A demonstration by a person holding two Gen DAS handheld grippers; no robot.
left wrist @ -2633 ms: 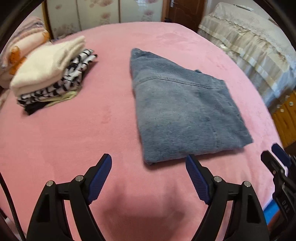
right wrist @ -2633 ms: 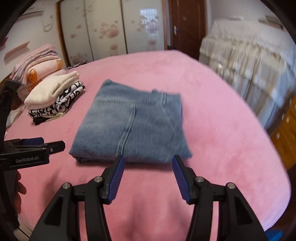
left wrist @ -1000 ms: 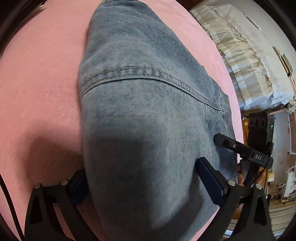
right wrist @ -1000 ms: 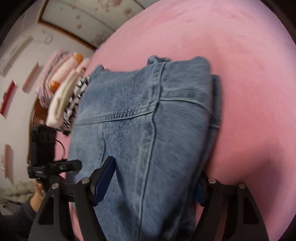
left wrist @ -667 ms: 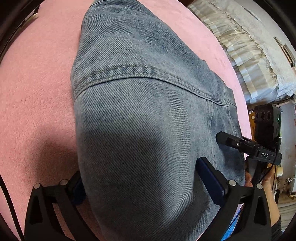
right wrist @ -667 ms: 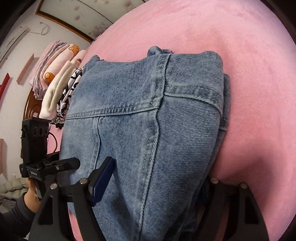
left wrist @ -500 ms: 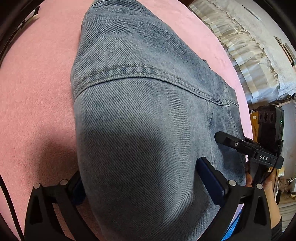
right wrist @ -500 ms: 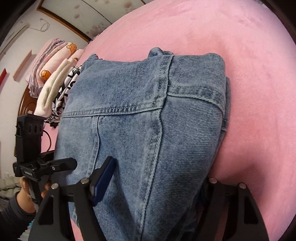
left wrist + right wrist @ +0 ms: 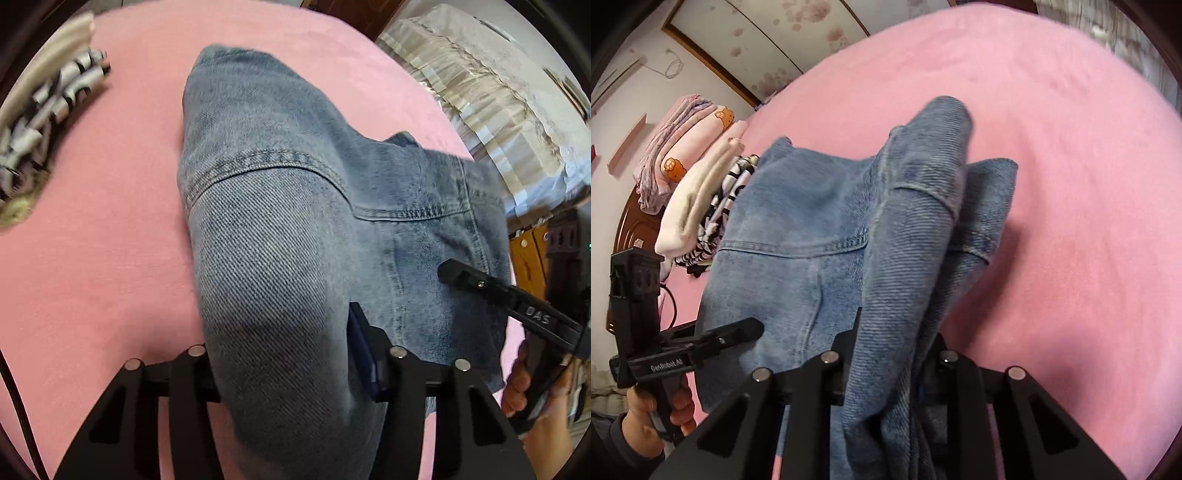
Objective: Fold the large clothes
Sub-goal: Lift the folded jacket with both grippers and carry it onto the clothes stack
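Observation:
The folded blue jeans (image 9: 280, 229) are lifted off the pink bed (image 9: 96, 229) by their near edge, with the far part hanging down. My left gripper (image 9: 284, 354) is shut on the jeans' left near edge; the denim bunches between the jaws. My right gripper (image 9: 890, 354) is shut on the right near edge of the jeans (image 9: 798, 221), which drape over it. Each gripper shows in the other's view: the right one (image 9: 517, 306) and the left one (image 9: 690, 350).
A stack of folded clothes (image 9: 701, 199) with a cream top layer sits on the bed at the far left, also in the left wrist view (image 9: 40, 110). Folded pink bedding (image 9: 679, 155) lies behind it. A second bed with a beige frilled cover (image 9: 509, 110) stands right.
Both grippers closed on the jeans' near edge and lifted it off the bed. The denim now bunches narrower between the jaws, and the clothes stack has come back into view.

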